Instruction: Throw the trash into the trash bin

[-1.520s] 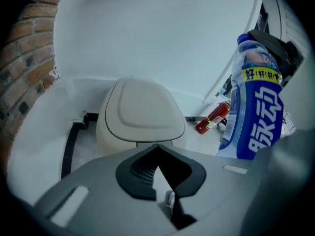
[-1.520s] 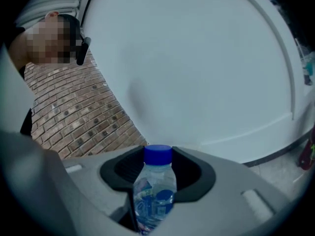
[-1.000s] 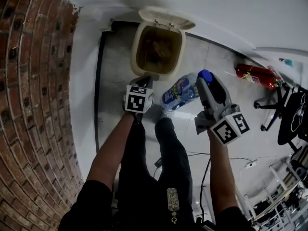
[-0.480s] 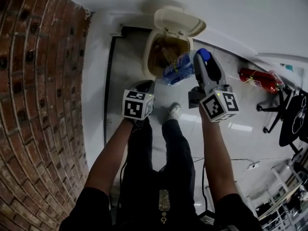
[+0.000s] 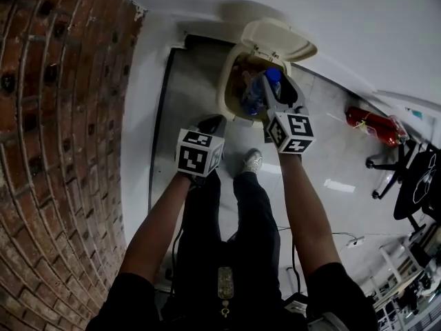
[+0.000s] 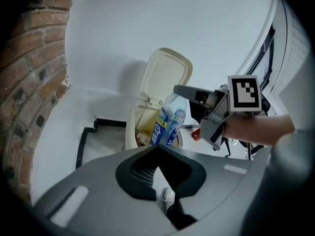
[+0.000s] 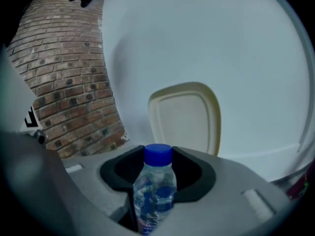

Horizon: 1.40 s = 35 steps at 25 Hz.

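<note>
A cream trash bin (image 5: 231,88) stands against the white wall with its lid (image 5: 279,40) swung up and some trash inside. My right gripper (image 5: 266,89) is shut on a clear plastic bottle (image 5: 256,96) with a blue cap and blue label, and holds it over the bin's mouth. In the right gripper view the bottle (image 7: 155,191) stands between the jaws with the lid (image 7: 184,119) behind it. My left gripper (image 5: 209,125) hovers in front of the bin, jaws together and empty. From the left gripper view, the bottle (image 6: 167,122) hangs above the bin (image 6: 130,132).
A curved brick wall (image 5: 62,116) rises on the left. On the floor to the right lie a red fire extinguisher (image 5: 372,124) and a black office chair (image 5: 413,185). The person's shoe (image 5: 251,161) rests just before the bin.
The right gripper has carried the bottle from over the floor to over the bin's opening. The left gripper has lifted back from the bin's front edge.
</note>
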Tool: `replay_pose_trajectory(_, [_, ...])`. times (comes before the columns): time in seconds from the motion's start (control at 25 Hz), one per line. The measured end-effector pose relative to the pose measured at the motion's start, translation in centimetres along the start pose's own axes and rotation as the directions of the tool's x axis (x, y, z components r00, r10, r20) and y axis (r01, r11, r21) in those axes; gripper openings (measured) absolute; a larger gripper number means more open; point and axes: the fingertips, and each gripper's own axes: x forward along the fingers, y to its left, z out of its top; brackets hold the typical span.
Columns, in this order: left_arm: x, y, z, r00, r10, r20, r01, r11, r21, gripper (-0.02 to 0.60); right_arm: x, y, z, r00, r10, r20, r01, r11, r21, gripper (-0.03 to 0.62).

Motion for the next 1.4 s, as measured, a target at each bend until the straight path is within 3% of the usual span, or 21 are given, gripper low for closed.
replay_pose_trajectory(0.12, [-0.1, 0.4, -0.6, 1.0, -0.01, -0.005, 0.01, 1.0, -0.02, 0.006, 1.3, 1.7, -4.4, 0.986, 0.046, -0.16, -0.062, 0.994, -0.093, 0.178])
replay_pose_trajectory(0.32, [0.0, 1.0, -0.7, 0.999, -0.029, -0.014, 0.028, 0.998, -0.05, 0.006, 2.2, 3.8, -10.4, 0.9, 0.058, -0.433, -0.165, 0.963, -0.214, 0.178])
replay_pose_trajectory(0.44, [0.1, 1.3, -0.8, 0.999, -0.032, -0.025, 0.031, 0.998, -0.048, 0.006, 2.1, 4.2, -12.8, 0.852, 0.054, -0.52, -0.207, 0.949, -0.239, 0.178])
replay_pose_trajectory(0.52, [0.2, 1.4, -0.8, 0.999, -0.035, -0.031, 0.033, 0.998, -0.046, 0.006, 1.9, 4.3, -13.4, 0.843, 0.06, -0.534, -0.213, 0.95, -0.23, 0.179])
replay_pose_trajectory(0.64, [0.4, 1.3, -0.7, 0.999, -0.04, -0.037, 0.038, 0.998, -0.041, 0.006, 1.6, 4.2, -12.7, 0.851, 0.082, -0.519, -0.214, 0.956, -0.2, 0.224])
replay_pose_trajectory(0.72, [0.4, 1.1, -0.6, 0.998, -0.046, -0.04, 0.045, 0.998, -0.039, 0.006, 1.1, 3.8, -10.8, 0.872, 0.084, -0.482, -0.209, 0.955, -0.212, 0.224])
replay_pose_trajectory(0.92, [0.4, 0.5, 0.5, 0.998, -0.057, -0.036, 0.056, 0.998, -0.027, 0.006, -0.4, 1.1, -1.8, 0.95, 0.061, -0.305, -0.149, 0.951, -0.273, 0.224])
replay_pose_trajectory(1.08, [0.3, 0.0, 1.9, 0.998, -0.062, -0.018, 0.062, 0.998, -0.014, 0.006, -1.8, -1.2, 5.7, 0.986, 0.034, -0.166, -0.083, 0.952, -0.296, 0.212])
replay_pose_trajectory(1.16, [0.3, -0.2, 2.9, 0.998, -0.061, 0.0, 0.061, 0.998, -0.007, 0.006, -1.9, -2.5, 8.5, 0.993, 0.014, -0.117, -0.048, 0.956, -0.289, 0.186])
replay_pose_trajectory(1.28, [0.1, -0.3, 4.7, 0.998, -0.054, 0.028, 0.054, 0.999, 0.009, 0.006, -1.1, -4.8, 11.8, 0.998, -0.034, -0.062, 0.016, 0.966, -0.26, 0.088])
replay_pose_trajectory(1.4, [-0.2, -0.5, 5.8, 0.998, -0.056, 0.042, 0.056, 0.998, 0.023, 0.006, 0.1, -6.6, 13.9, 0.997, -0.062, -0.052, 0.05, 0.978, -0.204, 0.031])
